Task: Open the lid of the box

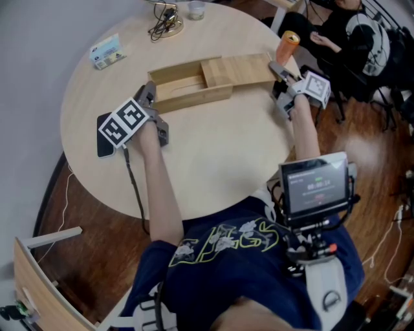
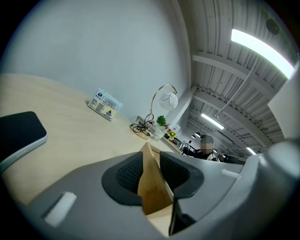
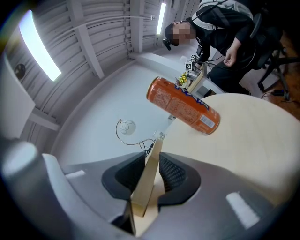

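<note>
A round pale wooden table (image 1: 213, 168) is seen from above. Nearest, a dark phone (image 1: 102, 147) is lying by the left edge. The left gripper (image 1: 149, 94) is clamped on the end wall of the wooden box (image 1: 187, 94). The right gripper (image 1: 279, 72) is pinched on the sliding lid (image 1: 236, 70), which is drawn partway off to the right. Just beyond, an orange can (image 1: 288, 45) is seen.

- Pale wooden box (image 1: 187, 97): in the head view its left end is hidden behind the left hand-held gripper (image 1: 149, 94).
- Flat wooden lid (image 1: 236, 70): its right tip is covered by the right hand-held gripper (image 1: 279, 72).
- Black flat slab (image 1: 103, 150) on the round worktop (image 1: 213, 155): largely under the marker cube (image 1: 123, 123), and cut by the left gripper view's left edge.
- Blue-and-white card (image 1: 107, 51): print too small to read.
- Clear glass (image 1: 196, 8): cut by the top edge.
</note>
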`<state>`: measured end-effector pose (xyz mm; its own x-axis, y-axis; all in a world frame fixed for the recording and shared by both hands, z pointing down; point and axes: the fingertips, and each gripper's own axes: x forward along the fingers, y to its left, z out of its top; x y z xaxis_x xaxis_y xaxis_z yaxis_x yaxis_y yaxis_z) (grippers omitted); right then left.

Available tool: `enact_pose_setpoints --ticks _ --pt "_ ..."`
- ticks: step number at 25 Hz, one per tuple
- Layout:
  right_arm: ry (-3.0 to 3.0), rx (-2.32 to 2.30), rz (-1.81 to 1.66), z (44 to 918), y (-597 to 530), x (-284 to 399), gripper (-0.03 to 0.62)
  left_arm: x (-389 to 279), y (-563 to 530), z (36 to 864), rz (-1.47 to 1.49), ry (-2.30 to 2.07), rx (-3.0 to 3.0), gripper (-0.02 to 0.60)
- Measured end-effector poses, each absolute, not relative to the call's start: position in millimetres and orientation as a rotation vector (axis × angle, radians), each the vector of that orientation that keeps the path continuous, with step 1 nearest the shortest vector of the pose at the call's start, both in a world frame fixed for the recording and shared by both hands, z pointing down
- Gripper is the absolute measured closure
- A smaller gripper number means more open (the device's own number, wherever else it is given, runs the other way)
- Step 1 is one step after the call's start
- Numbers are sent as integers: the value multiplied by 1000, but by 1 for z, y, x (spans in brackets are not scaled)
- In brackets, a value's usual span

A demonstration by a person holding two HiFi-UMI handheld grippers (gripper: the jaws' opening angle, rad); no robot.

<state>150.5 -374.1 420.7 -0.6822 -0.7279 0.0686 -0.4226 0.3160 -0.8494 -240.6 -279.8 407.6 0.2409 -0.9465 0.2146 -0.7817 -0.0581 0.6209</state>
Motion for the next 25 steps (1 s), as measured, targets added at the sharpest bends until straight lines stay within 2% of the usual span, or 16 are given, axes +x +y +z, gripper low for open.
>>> enact_pose_setpoints --ticks 13,25 --pt "2177 -1074 -1270 420 -357 185 520 -243 -282 409 -337 -1598 1872 483" --pt "2192 -1108 -1227 419 -353 188 512 -245 -285 408 -322 -1624 1892 482"
